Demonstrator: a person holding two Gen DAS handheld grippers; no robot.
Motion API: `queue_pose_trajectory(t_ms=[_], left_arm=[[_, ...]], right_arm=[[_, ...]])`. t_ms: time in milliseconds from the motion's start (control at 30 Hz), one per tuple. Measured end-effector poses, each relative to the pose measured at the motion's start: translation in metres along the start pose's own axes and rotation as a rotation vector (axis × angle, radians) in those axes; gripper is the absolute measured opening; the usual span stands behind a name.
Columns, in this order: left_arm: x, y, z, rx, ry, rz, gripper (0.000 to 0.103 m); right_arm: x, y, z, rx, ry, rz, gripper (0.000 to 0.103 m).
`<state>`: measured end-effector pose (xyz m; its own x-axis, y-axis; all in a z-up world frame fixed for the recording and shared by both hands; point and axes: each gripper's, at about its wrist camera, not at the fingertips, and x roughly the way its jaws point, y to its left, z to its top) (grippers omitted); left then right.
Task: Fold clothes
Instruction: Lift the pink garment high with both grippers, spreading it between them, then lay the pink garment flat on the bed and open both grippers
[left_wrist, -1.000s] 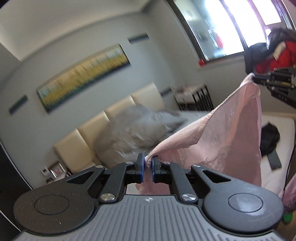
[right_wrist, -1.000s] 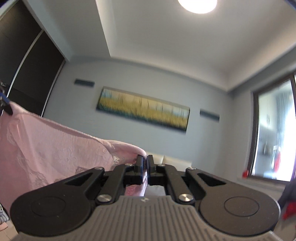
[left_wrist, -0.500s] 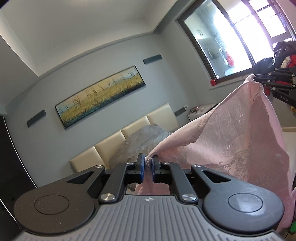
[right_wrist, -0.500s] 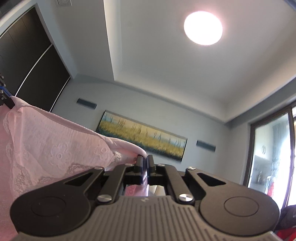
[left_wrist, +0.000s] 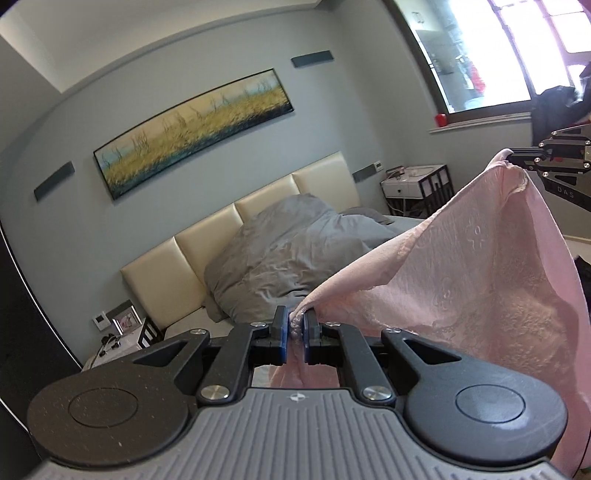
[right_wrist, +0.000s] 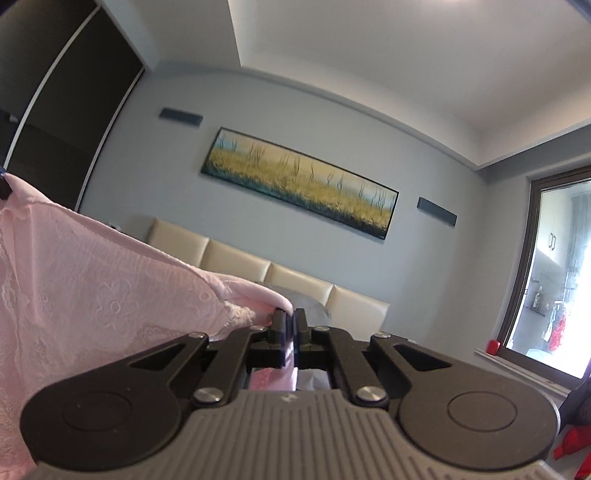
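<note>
Left wrist view, item one: pink lace garment (left_wrist: 472, 280), held up in the air between both tools, clear of the bed.
- Near corner pinched between the jaws of the left gripper (left_wrist: 294, 334), which are closed on a bunched nub of cloth.
- Far corner, up and to the right of those jaws, caught at the tip of the right gripper (left_wrist: 517, 157); the top edge sags between the two corners.
- Beyond the jaws: bed (left_wrist: 402, 221) with a heaped grey duvet (left_wrist: 295, 251), padded headboard (left_wrist: 266, 206), framed painting (left_wrist: 195, 125), window (left_wrist: 491, 55).

Right wrist view, item two: the same garment (right_wrist: 92, 295).
- Its corner enters the right gripper (right_wrist: 294, 332) from the left; the jaws are closed on it, with pink cloth showing behind the pads.
- The cloth runs off to the left edge of the picture.

Handling note, as judgement: the step looks like spreading the garment before laying it down to fold.
- Keep both pinches firm.
- Draw the corners apart until the top edge is straight and level.
- Lower the hanging part onto the flat of the bed first, away from the duvet, so no crease is trapped.

View differences:
- Only the left wrist view shows both grips at once, the sag and the bed surface.
- The right wrist view looks nearly level at wall and ceiling; it shows no landing spot, though it gives the closer look at the right pinch.
</note>
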<state>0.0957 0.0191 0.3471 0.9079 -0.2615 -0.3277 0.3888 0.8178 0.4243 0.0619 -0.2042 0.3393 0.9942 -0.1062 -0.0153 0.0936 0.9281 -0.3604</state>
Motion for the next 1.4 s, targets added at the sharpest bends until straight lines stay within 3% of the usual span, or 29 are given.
queue_pose_trajectory(t_ms=[300, 467, 633, 1133, 1400], left_arm=[[0.062, 0.035, 0.028, -0.069, -0.087, 0.135, 0.006], [0.068, 0.028, 0.011, -0.07, -0.088, 0.108, 0.006], [0.067, 0.005, -0.031, -0.03, -0.03, 0.027, 0.006], [-0.003, -0.101, -0.263, -0.121, 0.284, -0.329, 0.006], [-0.046, -0.132, -0.307, -0.125, 0.358, -0.419, 0.005]], right_arm=[[0.096, 0.0, 0.02, -0.042, -0.057, -0.063, 0.004], [0.108, -0.001, 0.003, -0.053, -0.041, -0.054, 0.004], [0.089, 0.004, -0.049, -0.073, 0.046, 0.017, 0.004], [-0.045, 0.044, -0.239, 0.088, 0.454, 0.325, 0.004], [-0.114, 0.048, -0.286, 0.133, 0.604, 0.417, 0.004]])
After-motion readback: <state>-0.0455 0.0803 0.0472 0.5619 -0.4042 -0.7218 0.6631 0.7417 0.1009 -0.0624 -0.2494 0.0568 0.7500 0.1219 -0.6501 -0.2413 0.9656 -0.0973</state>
